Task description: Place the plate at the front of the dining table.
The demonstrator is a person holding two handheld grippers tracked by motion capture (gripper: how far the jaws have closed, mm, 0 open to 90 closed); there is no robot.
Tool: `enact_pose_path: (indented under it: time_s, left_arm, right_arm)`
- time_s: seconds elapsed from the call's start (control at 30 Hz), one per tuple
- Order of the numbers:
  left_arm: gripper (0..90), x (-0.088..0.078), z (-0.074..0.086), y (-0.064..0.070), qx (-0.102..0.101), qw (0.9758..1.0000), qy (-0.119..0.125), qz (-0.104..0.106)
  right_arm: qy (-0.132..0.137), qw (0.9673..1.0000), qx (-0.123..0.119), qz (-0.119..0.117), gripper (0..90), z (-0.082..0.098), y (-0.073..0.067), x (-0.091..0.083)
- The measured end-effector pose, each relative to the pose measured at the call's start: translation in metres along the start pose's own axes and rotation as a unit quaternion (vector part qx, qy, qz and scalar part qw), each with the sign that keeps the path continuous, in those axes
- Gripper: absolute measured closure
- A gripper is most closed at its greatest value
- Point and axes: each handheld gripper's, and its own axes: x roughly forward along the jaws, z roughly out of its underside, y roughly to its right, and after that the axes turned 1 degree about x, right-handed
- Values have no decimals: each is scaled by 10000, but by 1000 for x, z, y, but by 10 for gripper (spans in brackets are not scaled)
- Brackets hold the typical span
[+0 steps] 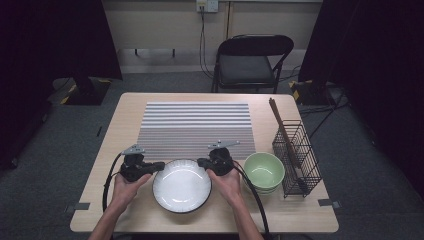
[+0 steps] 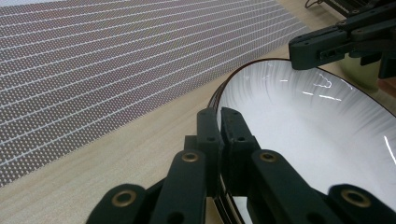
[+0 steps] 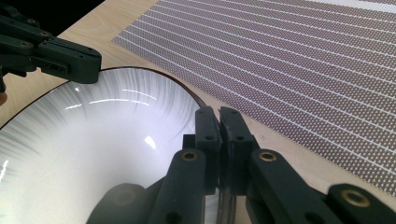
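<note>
Both grippers, left [image 1: 159,165] and right [image 1: 202,162], pinch the plate [image 1: 181,186] rim between their jaws; lift evenly, keeping it level.

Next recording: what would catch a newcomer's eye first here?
The white plate at the table's near edge, with the left claw and the right claw each shut on its rim from opposite sides. Beyond it lies a striped grey placemat; to the right sit a green bowl and a black wire basket holding chopsticks.
</note>
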Motion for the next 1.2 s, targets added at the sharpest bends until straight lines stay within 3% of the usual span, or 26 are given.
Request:
enact_pose_path:
  time_s: [0.37, 0.63, 0.7, 0.8, 0.97, 1.07, 1.2]
  left_arm:
    - [863, 1, 1, 0, 41, 10000, 27, 40]
    - [852, -1, 2, 1, 138, 9999, -48, 22]
    - [855, -2, 2, 0, 64, 10000, -29, 59]
    - [850, -2, 3, 0, 153, 9998, -80, 64]
    - [852, -1, 2, 0, 115, 9999, -76, 72]
    - [861, -1, 2, -4, -137, 9997, -66, 204]
    - [862, -2, 2, -2, -45, 9998, -111, 138]
  right_arm:
    - [49, 10000, 72, -31, 872, 8, -2, -4]
    - [57, 10000, -8, 27, 868, 12, -10, -6]
    - [50, 10000, -13, 5, 868, 13, -10, -5]
    - [36, 9999, -77, 67, 866, 13, -13, -5]
    - [51, 10000, -42, 6, 866, 12, -12, -4]
    - [42, 9999, -84, -38, 861, 13, -11, -4]
    - [29, 9999, -23, -95, 828, 15, -9, -5]
